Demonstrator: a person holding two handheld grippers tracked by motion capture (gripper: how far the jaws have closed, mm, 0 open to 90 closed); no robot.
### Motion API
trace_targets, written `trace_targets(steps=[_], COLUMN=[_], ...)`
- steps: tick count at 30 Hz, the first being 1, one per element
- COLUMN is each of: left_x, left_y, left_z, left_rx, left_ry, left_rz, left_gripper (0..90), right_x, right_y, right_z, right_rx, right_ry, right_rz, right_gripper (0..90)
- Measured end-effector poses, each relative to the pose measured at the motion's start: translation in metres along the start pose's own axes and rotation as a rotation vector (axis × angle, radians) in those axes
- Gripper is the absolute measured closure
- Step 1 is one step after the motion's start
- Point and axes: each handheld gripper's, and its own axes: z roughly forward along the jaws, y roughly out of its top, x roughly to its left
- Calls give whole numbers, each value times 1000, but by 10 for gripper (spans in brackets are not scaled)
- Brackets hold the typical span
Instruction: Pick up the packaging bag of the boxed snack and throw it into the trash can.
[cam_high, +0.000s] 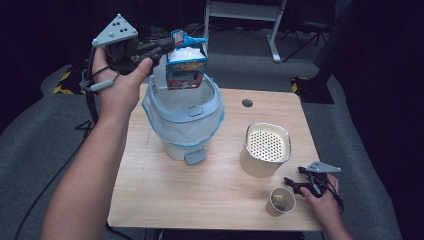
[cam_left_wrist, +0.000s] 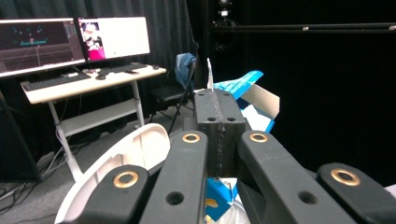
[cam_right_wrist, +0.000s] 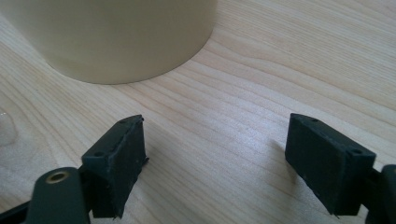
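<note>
High view sits above your side of the table, facing forward and down. Left gripper view rides high beside the bin, facing level toward the monitor desk, with the bin lid close below. Right gripper view hugs the tabletop, close to the beige canister. Both gripper views share their landmark with the high view.

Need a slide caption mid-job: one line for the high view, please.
Left gripper holds a blue carton over the lined bin; right gripper rests open near the paper cup.
</note>
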Motion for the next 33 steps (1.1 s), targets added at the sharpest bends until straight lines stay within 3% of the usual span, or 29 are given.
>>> trace_targets(steps=[21, 31, 33], left_x=[8, 9, 8], left_y=[-42, -57, -61], left_z=[15, 18, 17], left_rx=[90, 128, 157], left_ry=[-4, 6, 5], left_rz=[-59, -60, -52], left_gripper=[900, 900, 900], right_x=[0, 0, 0], right_y=[0, 0, 0], right_z=[0, 0, 0], right_rx=[0, 0, 0], right_ry=[0, 0, 0], right_rz=[0, 0, 0], right_gripper=[204, 204, 204])
